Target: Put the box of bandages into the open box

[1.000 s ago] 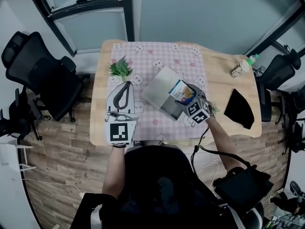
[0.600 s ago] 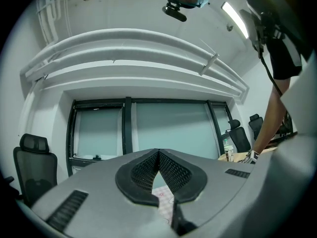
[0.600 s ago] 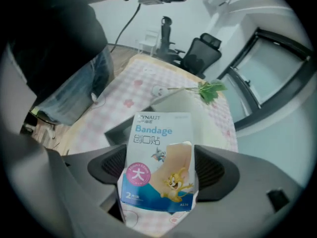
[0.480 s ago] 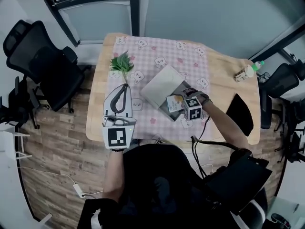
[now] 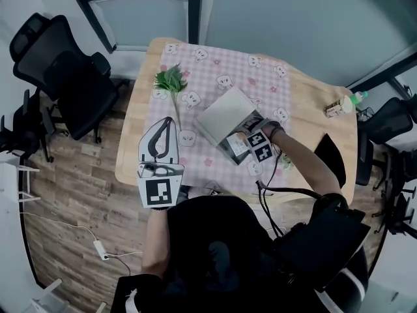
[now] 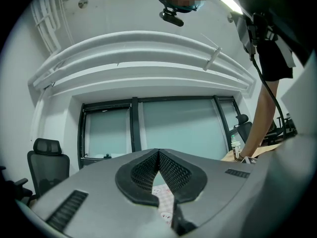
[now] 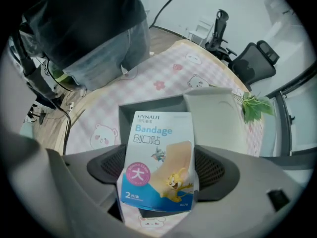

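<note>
The bandage box (image 7: 158, 160), white and blue with a cartoon print, stands upright between the jaws of my right gripper (image 7: 159, 170), which is shut on it. Directly below it is the open grey box (image 7: 148, 108), and its white lid (image 7: 218, 115) lies flat against the far side. In the head view the right gripper (image 5: 244, 143) holds the bandage box (image 5: 238, 143) over the grey box (image 5: 228, 150) at the middle of the pink checked cloth (image 5: 221, 77). My left gripper (image 5: 171, 120) hovers at the table's left front, shut and empty, its fingertips (image 6: 158, 155) touching.
A green leafy sprig (image 5: 171, 80) lies on the cloth at the far left. A small bottle (image 5: 342, 105) lies near the table's right edge, and a black item (image 5: 332, 158) sits at the right front. Office chairs (image 5: 62, 77) stand left of the table.
My right gripper has carried the bandage box left and down, from above the lid's edge to over the grey box. The left gripper has barely moved.
</note>
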Action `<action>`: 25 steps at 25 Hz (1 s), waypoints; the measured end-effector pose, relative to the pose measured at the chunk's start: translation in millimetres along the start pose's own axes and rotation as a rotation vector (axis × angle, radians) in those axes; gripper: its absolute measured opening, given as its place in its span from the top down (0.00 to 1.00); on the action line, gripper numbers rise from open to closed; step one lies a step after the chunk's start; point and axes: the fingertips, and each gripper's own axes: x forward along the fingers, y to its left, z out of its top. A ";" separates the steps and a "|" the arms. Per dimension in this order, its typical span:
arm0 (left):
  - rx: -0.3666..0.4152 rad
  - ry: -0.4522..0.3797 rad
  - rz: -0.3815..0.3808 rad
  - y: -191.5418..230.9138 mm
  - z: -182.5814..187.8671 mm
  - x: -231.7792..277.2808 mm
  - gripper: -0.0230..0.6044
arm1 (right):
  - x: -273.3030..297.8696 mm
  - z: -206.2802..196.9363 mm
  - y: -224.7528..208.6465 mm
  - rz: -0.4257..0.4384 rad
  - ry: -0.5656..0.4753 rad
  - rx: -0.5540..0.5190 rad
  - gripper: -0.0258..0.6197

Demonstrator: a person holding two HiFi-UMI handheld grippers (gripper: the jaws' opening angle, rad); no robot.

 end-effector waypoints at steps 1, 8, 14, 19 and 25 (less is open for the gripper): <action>0.002 -0.001 0.004 0.4 0.0 -1.3 0.96 | 0.7 -1.2 -0.6 -0.005 0.003 0.000 0.27; 0.014 -0.008 0.009 0.5 4.2 -2.6 0.96 | -3.1 -5.3 -3.7 -0.038 -0.001 0.017 0.22; 0.013 -0.024 -0.012 -1.4 6.4 1.0 0.96 | -13.4 0.0 -11.0 -0.112 -0.040 0.100 0.26; 0.008 -0.029 -0.068 -10.8 4.6 10.0 0.96 | -38.1 9.5 -30.5 -0.272 -0.122 0.284 0.29; 0.007 -0.038 -0.160 -28.8 6.9 25.0 0.96 | -126.3 27.4 -76.9 -0.600 -0.352 0.681 0.30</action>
